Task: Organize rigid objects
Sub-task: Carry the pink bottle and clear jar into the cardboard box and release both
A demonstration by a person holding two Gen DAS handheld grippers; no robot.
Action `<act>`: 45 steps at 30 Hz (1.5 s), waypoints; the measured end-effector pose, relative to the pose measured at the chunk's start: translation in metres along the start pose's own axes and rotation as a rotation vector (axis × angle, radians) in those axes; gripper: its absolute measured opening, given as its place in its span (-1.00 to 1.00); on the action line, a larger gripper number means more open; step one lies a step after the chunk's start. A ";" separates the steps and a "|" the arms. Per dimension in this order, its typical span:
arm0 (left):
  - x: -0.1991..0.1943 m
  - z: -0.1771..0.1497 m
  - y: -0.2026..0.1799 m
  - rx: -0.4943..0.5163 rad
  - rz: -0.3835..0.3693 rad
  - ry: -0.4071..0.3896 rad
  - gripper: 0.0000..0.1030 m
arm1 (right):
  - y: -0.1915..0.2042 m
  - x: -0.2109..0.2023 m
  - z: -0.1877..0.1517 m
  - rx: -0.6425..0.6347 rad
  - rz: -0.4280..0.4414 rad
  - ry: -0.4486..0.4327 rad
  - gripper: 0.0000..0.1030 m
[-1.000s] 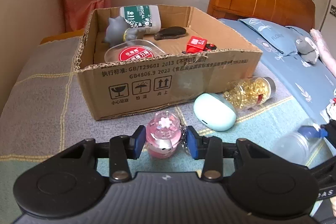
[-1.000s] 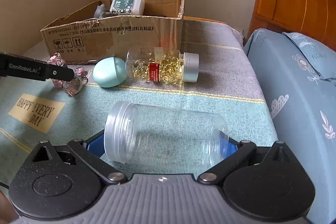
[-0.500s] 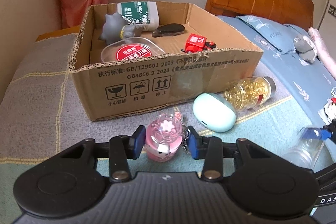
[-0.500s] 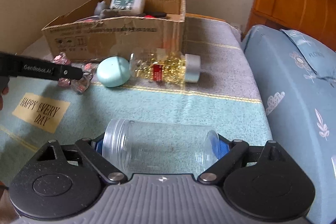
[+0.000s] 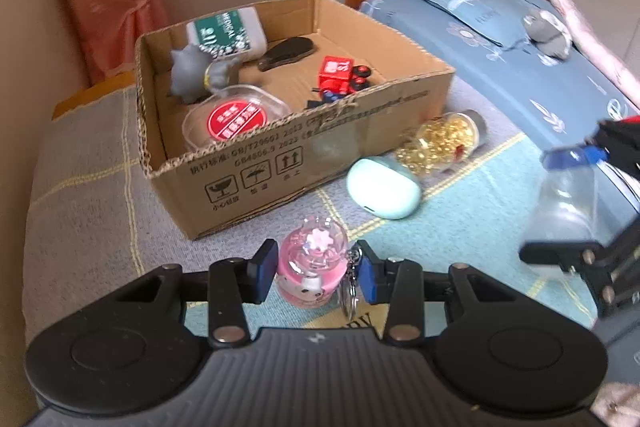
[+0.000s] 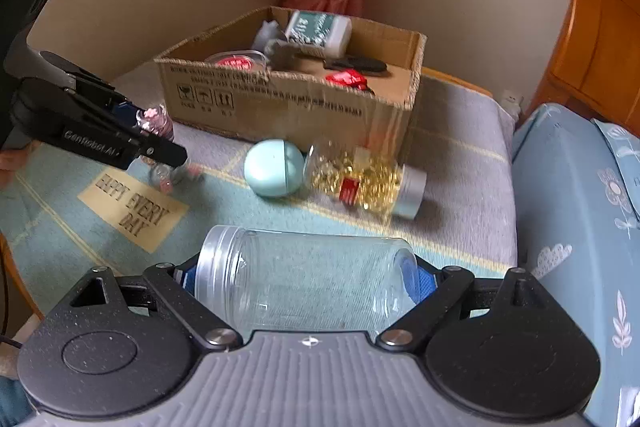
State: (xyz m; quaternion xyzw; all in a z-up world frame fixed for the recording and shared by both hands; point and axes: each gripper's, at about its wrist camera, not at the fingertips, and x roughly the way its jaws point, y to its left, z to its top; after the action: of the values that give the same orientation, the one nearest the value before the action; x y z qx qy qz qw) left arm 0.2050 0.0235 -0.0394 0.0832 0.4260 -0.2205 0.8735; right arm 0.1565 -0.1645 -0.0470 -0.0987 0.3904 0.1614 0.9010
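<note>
**Currently: two items gripped, two left on the blanket**

Currently, the left gripper (image 5: 316,269) is closed on a pink keychain bottle (image 5: 313,263), which is pinched between the blue pads (image 5: 264,269); a key ring hangs beside the right-hand pad. The bottle is held clear of the blanket (image 5: 80,195), short of the cardboard box (image 5: 280,163).

The right gripper (image 6: 306,279) is closed on an empty clear plastic jar (image 6: 308,277), which is held sideways, end to end between the pads, with its threaded mouth toward the left.

Inside the box, a green-labelled medical bottle (image 5: 226,33), a grey toy figure (image 5: 192,73), a red-lidded container (image 5: 234,117), a black oblong object (image 5: 286,53) and a red toy vehicle (image 5: 340,75) are already stowed.

Outside it, a mint-green egg-shaped case (image 6: 274,169) and a capsule jar (image 6: 364,181) lie touching each other, just beside the box front.

The task is judged to be a little over half done: two items are in hand but not yet deposited, and two remain to be collected.
</note>
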 end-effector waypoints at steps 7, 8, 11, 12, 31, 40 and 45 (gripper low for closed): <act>-0.024 0.019 -0.002 0.048 -0.026 -0.013 -0.22 | -0.008 -0.011 0.027 -0.036 0.047 -0.039 0.83; -0.028 0.023 -0.003 0.053 -0.029 -0.018 -0.22 | -0.009 -0.012 0.032 -0.041 0.057 -0.046 0.83; -0.037 0.036 -0.002 0.076 -0.032 -0.041 -0.22 | -0.012 -0.016 0.048 -0.054 0.074 -0.066 0.83; -0.040 0.039 -0.002 0.082 -0.030 -0.047 -0.22 | -0.014 -0.017 0.054 -0.059 0.078 -0.076 0.83; -0.018 0.115 0.038 0.103 0.061 -0.082 -0.22 | -0.024 0.006 0.133 -0.087 0.117 -0.116 0.83; 0.037 0.122 0.081 0.012 0.126 -0.020 -0.19 | -0.029 0.028 0.151 -0.069 0.097 -0.099 0.83; 0.043 0.116 0.090 -0.032 0.137 -0.026 0.45 | -0.032 0.042 0.163 -0.053 0.094 -0.091 0.83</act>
State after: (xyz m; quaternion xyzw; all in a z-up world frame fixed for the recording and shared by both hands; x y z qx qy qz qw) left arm 0.3512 0.0518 -0.0048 0.0952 0.4113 -0.1541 0.8933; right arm 0.3045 -0.1359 0.0337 -0.0967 0.3487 0.2180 0.9064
